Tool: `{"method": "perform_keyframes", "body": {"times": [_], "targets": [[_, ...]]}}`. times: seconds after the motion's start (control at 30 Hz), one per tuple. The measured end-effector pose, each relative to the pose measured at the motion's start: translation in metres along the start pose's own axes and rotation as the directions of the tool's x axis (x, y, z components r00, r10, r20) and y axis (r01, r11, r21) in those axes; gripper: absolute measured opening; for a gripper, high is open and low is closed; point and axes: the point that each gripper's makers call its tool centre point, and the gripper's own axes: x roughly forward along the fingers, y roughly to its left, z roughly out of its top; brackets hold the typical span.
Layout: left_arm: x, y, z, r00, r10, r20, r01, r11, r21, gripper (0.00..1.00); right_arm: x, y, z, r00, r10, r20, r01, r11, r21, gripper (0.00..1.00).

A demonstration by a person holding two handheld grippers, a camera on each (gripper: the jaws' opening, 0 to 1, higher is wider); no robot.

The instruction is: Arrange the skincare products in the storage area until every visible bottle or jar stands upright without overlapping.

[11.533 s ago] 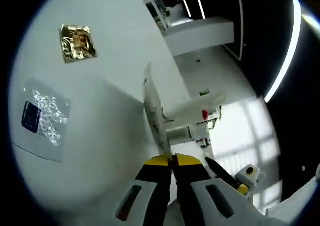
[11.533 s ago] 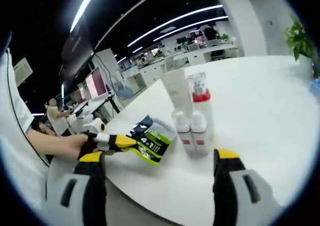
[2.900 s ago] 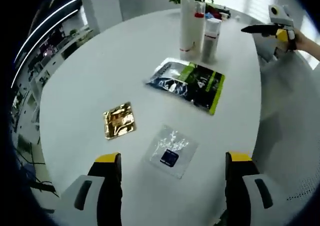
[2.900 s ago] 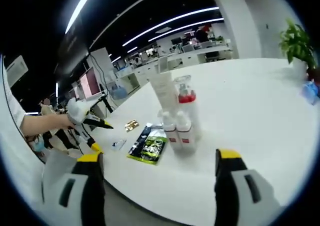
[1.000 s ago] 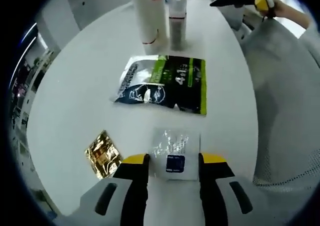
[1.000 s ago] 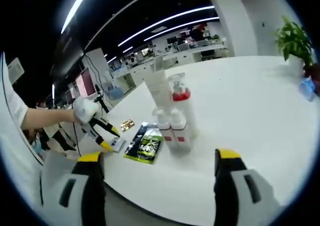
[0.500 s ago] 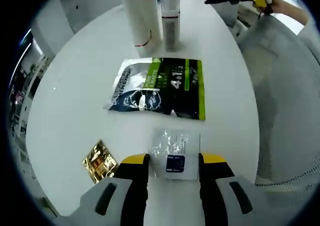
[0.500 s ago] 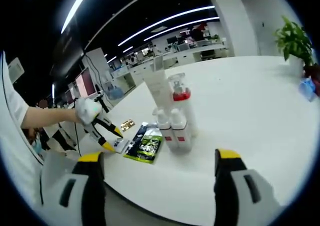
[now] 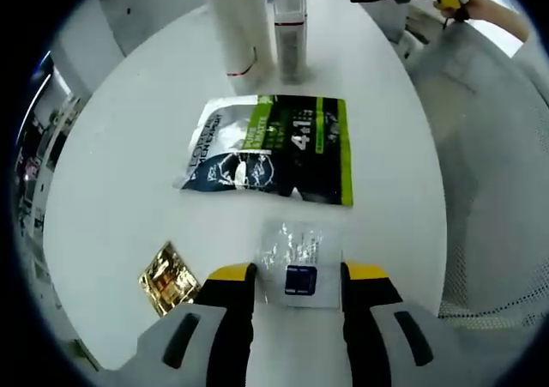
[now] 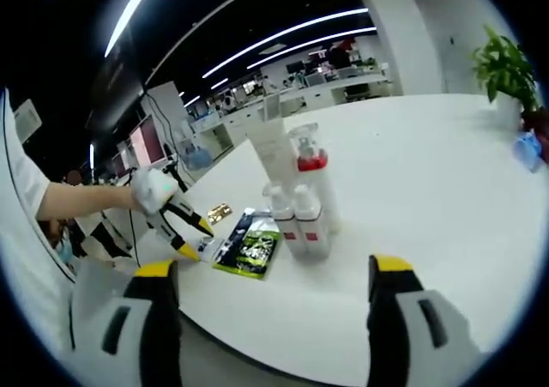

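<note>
Left gripper (image 9: pixel 298 274): my jaws straddle the clear sachet (image 9: pixel 300 251) at the near table edge, not clenched; I cannot tell whether the tips touch it.
Right gripper (image 10: pixel 270 271): released, jaws wide apart, hanging off the near edge of the table (image 10: pixel 446 190), grasping nothing.
Bottles: white tube (image 10: pixel 273 151), red-collared pump bottle (image 10: pixel 312 177) and two small bottles (image 10: pixel 296 220) stand upright in a tight cluster mid-table; in the left gripper view the tube (image 9: pixel 233 27) and a grey bottle (image 9: pixel 290 28) stand at the far side.
Flat items: green-and-black pouch (image 9: pixel 273 148) lies flat between cluster and sachet; gold packet (image 9: pixel 167 277) lies flat, near left.
Overlap: none that I can see; pouch and sachet sit just apart.
Progress: my judgement is that the bottles are done; the sachets remain.
Left to do: place clear sachet, gold packet, pouch, keeping all visible.
</note>
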Motion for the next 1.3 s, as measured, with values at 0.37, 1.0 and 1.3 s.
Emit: {"method": "perform_keyframes", "body": {"times": [0.37, 1.0, 1.3], "targets": [[-0.001, 0.000, 0.000, 1.000, 0.006, 0.000, -0.006, 1.000, -0.007, 0.43, 0.000, 0.000, 0.000, 1.000, 0.000, 0.002, 0.000, 1.000, -0.001, 0.91], [-0.017, -0.001, 0.004, 0.995, 0.050, 0.082, -0.038, 0.989, -0.144, 0.53, -0.004, 0.006, 0.003, 1.000, 0.008, 0.010, -0.008, 1.000, -0.020, 0.91], [-0.029, -0.003, -0.002, 0.987, 0.114, 0.113, -0.079, 0.958, -0.276, 0.63, -0.005, 0.011, 0.004, 1.000, 0.026, 0.011, -0.025, 0.999, -0.033, 0.91]]}}
